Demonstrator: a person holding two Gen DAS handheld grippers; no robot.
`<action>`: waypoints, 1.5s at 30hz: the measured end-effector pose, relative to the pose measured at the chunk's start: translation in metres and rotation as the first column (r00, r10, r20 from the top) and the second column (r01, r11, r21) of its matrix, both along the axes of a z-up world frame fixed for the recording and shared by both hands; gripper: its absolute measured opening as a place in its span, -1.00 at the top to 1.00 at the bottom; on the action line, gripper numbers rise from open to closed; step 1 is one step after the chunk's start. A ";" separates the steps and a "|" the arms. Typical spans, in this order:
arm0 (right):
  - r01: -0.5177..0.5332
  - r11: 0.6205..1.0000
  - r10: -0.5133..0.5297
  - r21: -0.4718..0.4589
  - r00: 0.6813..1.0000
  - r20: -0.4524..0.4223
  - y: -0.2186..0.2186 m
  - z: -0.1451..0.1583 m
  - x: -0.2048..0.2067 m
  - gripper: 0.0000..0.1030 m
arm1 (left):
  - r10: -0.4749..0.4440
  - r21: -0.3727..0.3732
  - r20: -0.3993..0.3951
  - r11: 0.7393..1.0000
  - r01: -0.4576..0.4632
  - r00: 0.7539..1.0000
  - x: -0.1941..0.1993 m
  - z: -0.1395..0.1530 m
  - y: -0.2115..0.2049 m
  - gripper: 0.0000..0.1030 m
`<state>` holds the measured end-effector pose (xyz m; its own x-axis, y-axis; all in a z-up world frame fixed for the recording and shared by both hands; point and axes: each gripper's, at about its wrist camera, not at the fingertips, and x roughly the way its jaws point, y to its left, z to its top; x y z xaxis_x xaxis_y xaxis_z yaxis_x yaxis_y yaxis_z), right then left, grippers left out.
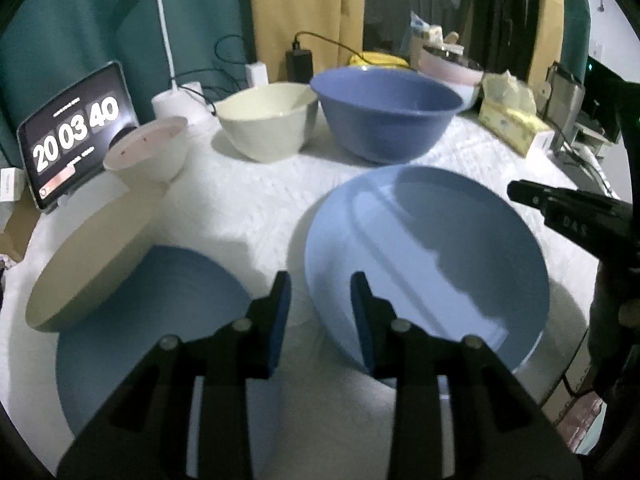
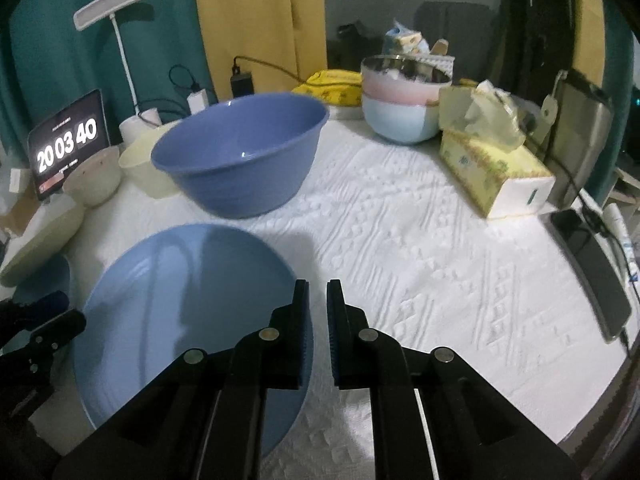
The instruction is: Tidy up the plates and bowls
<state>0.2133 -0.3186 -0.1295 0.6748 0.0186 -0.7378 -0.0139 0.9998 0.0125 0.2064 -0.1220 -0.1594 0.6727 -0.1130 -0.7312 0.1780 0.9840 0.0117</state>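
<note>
A light blue plate (image 1: 428, 264) (image 2: 188, 312) sits tilted over the white cloth, casting a shadow to its right. My left gripper (image 1: 320, 280) is open astride its left rim, with one finger over the plate and one outside, and cloth shows in the gap. My right gripper (image 2: 318, 286) is shut on the opposite rim and shows in the left wrist view as a dark tip (image 1: 516, 194). A beige plate (image 1: 92, 264) leans over a second light blue plate (image 1: 160, 320). Behind stand a dark blue bowl (image 1: 384, 112), a cream bowl (image 1: 268, 120) and a pinkish bowl (image 1: 148, 152).
A stack of pink and pale blue bowls (image 2: 400, 104) and a tissue box (image 2: 492, 172) stand at the back right. A phone (image 2: 592, 272) lies near the right edge. A tablet clock (image 1: 72, 132) and a lamp (image 1: 164, 32) stand at the back left.
</note>
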 end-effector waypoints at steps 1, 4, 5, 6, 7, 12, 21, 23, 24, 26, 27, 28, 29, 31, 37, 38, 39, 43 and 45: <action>0.002 1.000 -0.002 -0.001 1.000 0.006 0.001 0.004 0.000 0.81 | 0.004 -0.007 0.009 1.000 -0.004 1.000 -0.002 0.003 0.003 0.37; -0.007 1.000 0.007 -0.001 1.000 0.024 0.007 0.014 -0.002 0.81 | 0.017 -0.031 0.035 0.999 -0.016 0.999 -0.007 0.011 0.012 0.37; -0.013 1.000 0.013 -0.003 0.999 0.029 0.011 0.016 -0.002 0.80 | 0.021 -0.035 0.043 0.999 -0.019 0.999 -0.008 0.013 0.014 0.36; -0.020 1.000 0.021 -0.004 0.999 0.034 0.015 0.019 -0.003 0.80 | 0.028 -0.043 0.058 0.999 -0.025 0.998 -0.011 0.017 0.019 0.36; -0.030 1.000 0.030 -0.004 0.999 0.039 0.019 0.021 -0.003 0.80 | 0.033 -0.050 0.069 0.998 -0.030 0.997 -0.013 0.020 0.022 0.35; -0.083 0.997 0.084 -0.006 0.995 0.058 0.047 0.033 -0.004 0.79 | 0.076 -0.089 0.117 0.994 -0.066 0.990 -0.020 0.033 0.047 0.10; -0.158 0.987 0.157 -0.003 0.983 0.091 0.095 0.049 -0.004 0.55 | 0.171 -0.116 0.172 0.982 -0.152 0.970 -0.034 0.048 0.096 0.09; -0.170 0.985 0.169 -0.005 0.981 0.094 0.104 0.051 -0.003 0.53 | 0.193 -0.121 0.184 0.977 -0.173 0.964 -0.036 0.051 0.107 0.09; -0.176 0.984 0.176 -0.006 0.980 0.094 0.109 0.052 -0.002 0.53 | 0.201 -0.124 0.187 0.976 -0.180 0.962 -0.037 0.051 0.111 0.09; -0.191 0.981 0.192 -0.013 0.977 0.093 0.121 0.054 -0.001 0.52 | 0.225 -0.132 0.194 0.970 -0.202 0.955 -0.040 0.052 0.125 0.09; -0.197 0.980 0.198 -0.016 0.976 0.093 0.125 0.054 0.000 0.52 | 0.234 -0.134 0.195 0.968 -0.211 0.952 -0.041 0.052 0.130 0.09; -0.202 0.979 0.203 -0.017 0.975 0.094 0.129 0.055 0.001 0.52 | 0.245 -0.137 0.197 0.966 -0.220 0.949 -0.041 0.053 0.137 0.09; -0.208 0.978 0.209 -0.020 0.973 0.094 0.134 0.056 0.001 0.52 | 0.251 -0.138 0.200 0.964 -0.227 0.947 -0.042 0.053 0.140 0.09; -0.219 0.975 0.220 -0.023 0.971 0.094 0.143 0.056 0.003 0.51 | 0.273 -0.142 0.208 0.959 -0.247 0.939 -0.044 0.054 0.154 0.09; -0.253 0.967 0.255 -0.032 0.963 0.089 0.170 0.057 0.010 0.50 | 0.331 -0.151 0.209 0.941 -0.304 0.920 -0.043 0.051 0.188 0.09; -0.258 0.966 0.260 -0.033 0.962 0.087 0.174 0.057 0.011 0.50 | 0.341 -0.152 0.208 0.937 -0.314 0.917 -0.042 0.050 0.194 0.09; -0.265 0.964 0.267 -0.035 0.960 0.084 0.180 0.056 0.013 0.50 | 0.350 -0.153 0.207 0.934 -0.323 0.914 -0.041 0.049 0.199 0.09; -0.285 0.958 0.287 -0.037 0.955 0.071 0.198 0.052 0.020 0.49 | 0.385 -0.152 0.202 0.921 -0.359 0.901 -0.039 0.044 0.220 0.09; -0.295 0.955 0.297 -0.038 0.953 0.065 0.206 0.050 0.025 0.49 | 0.405 -0.154 0.195 0.912 -0.380 0.893 -0.036 0.041 0.233 0.09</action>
<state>0.2378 -0.1127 -0.0793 0.6912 0.2059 -0.6927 -0.3095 0.9505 -0.0263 0.1700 0.1107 -0.1186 0.8197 0.1230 -0.5595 -0.2175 0.9704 -0.1052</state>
